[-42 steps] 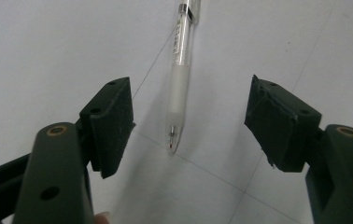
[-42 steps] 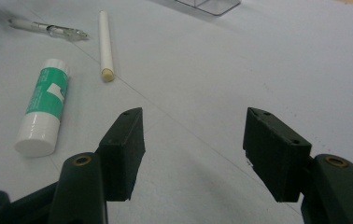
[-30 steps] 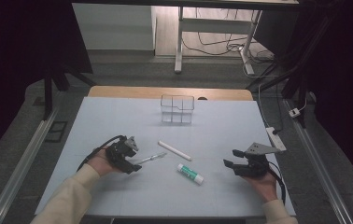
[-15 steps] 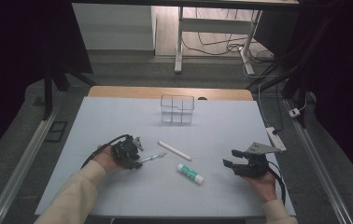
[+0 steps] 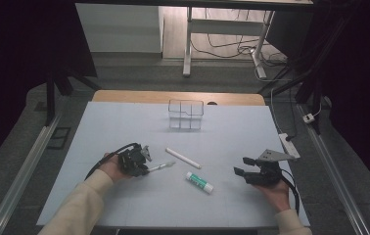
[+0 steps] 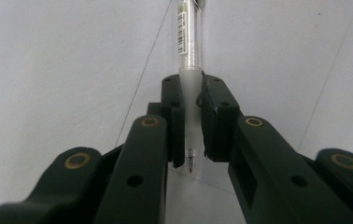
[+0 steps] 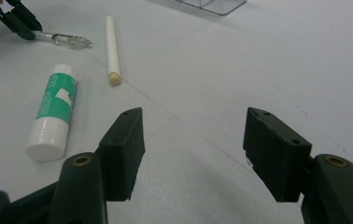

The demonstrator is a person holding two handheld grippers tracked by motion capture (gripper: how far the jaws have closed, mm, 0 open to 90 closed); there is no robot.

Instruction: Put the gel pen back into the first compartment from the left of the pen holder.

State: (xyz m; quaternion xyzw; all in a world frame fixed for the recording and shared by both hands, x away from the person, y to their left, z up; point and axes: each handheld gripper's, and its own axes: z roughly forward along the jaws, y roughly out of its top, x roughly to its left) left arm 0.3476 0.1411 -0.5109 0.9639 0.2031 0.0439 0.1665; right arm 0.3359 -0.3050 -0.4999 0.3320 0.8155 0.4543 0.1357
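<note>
high view: a pale blue-grey table (image 5: 124,122) seen from above, its far edge backed by a wooden strip, dark floor on both sides. near the left front, the left gripper (image 5: 144,159) lies low on the table in a person's hand, its jaws just closed onto the tip end of a clear pen (image 5: 161,167); the pen lies flat and points right. just right of the pen is a white stick (image 5: 183,157), lying at a slant and apart from it. nearer the front edge lies a glue stick (image 5: 199,181), green and white, also apart. a clear box (image 5: 186,114) stands near the far edge, well away from everything else. the right gripper (image 5: 242,166) sits in the other hand toward the right front, jaws wide with nothing between them. bare table lies between the two grippers and the front edge, and across the whole middle up to the box.

left gripper view: the two black jaws pinch the pen (image 6: 189,70) near its writing tip; the barrel runs straight up and away over bare table.

right gripper view: the jaws stand wide apart over bare table. ahead to the left lie the glue stick (image 7: 53,112) and the white stick (image 7: 111,49), with the pen (image 7: 67,39) and the left gripper (image 7: 27,30) beyond.
</note>
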